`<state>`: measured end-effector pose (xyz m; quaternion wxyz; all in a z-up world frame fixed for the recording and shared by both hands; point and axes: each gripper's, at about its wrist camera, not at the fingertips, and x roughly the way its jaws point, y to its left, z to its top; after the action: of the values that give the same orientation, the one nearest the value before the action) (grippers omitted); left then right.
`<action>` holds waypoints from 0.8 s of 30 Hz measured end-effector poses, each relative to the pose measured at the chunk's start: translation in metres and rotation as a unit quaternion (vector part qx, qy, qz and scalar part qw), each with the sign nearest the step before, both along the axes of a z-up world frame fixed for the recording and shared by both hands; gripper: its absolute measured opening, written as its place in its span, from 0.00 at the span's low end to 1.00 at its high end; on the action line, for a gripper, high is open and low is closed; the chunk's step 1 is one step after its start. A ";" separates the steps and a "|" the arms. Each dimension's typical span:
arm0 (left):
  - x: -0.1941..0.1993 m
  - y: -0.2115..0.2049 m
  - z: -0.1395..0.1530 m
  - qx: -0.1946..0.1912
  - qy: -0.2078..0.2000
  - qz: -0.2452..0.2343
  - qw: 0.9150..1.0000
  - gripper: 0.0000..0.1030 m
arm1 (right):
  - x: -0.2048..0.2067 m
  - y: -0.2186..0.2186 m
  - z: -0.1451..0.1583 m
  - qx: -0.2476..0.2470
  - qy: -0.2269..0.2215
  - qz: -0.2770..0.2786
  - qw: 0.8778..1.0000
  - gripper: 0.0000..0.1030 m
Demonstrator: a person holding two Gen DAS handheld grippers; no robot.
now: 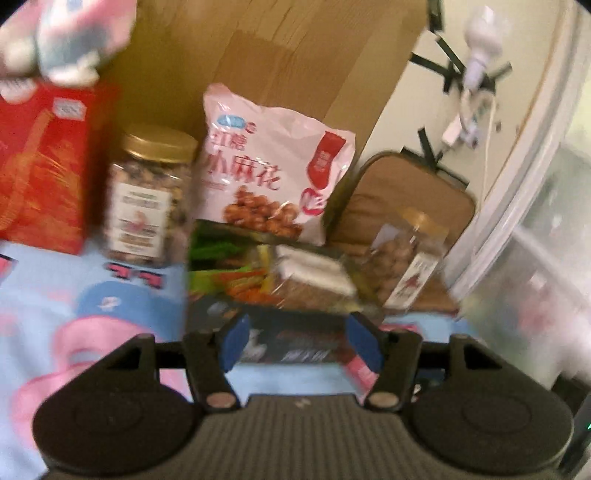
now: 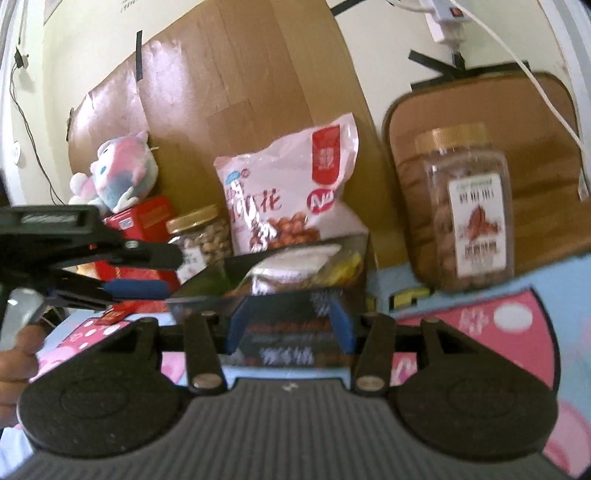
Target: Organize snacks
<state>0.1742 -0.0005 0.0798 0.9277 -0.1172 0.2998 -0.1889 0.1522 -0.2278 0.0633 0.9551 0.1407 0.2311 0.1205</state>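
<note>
Between the blue pads of the right tongs [image 2: 288, 325] sits a dark snack box [image 2: 291, 295], and the pads look pressed against its sides. In the left wrist view the same box [image 1: 280, 280] lies between the left tongs [image 1: 301, 341], whose pads are spread at its edges; whether they pinch it I cannot tell. It rests on a bed sheet [image 1: 74, 314] printed in pale blue and pink. Just behind the box a pink snack bag [image 1: 273, 162] leans on cardboard [image 1: 295, 55]. Left of the bag stands a gold-lidded nut jar [image 1: 147, 199], then a red box [image 1: 44, 166] with a plush toy [image 1: 66, 33] on top. To the right, another jar [image 2: 469, 210] stands before a brown cushion [image 2: 535, 166].
</note>
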 end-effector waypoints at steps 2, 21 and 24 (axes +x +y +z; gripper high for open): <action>-0.021 0.002 -0.005 0.026 -0.009 0.012 1.000 0.58 | -0.012 0.003 -0.003 0.015 0.013 0.002 1.000 0.50; -0.109 0.005 -0.039 0.094 -0.007 0.082 0.992 0.78 | -0.093 0.024 -0.001 0.060 0.099 0.002 0.993 0.59; -0.114 0.004 -0.040 0.107 -0.001 0.086 0.991 0.78 | -0.100 0.028 -0.002 0.060 0.103 0.003 0.993 0.60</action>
<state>0.0605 0.0030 0.0396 0.9482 -0.0428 0.3057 -0.0752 0.0521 -0.1994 0.0612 0.9156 0.2087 0.3214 0.1215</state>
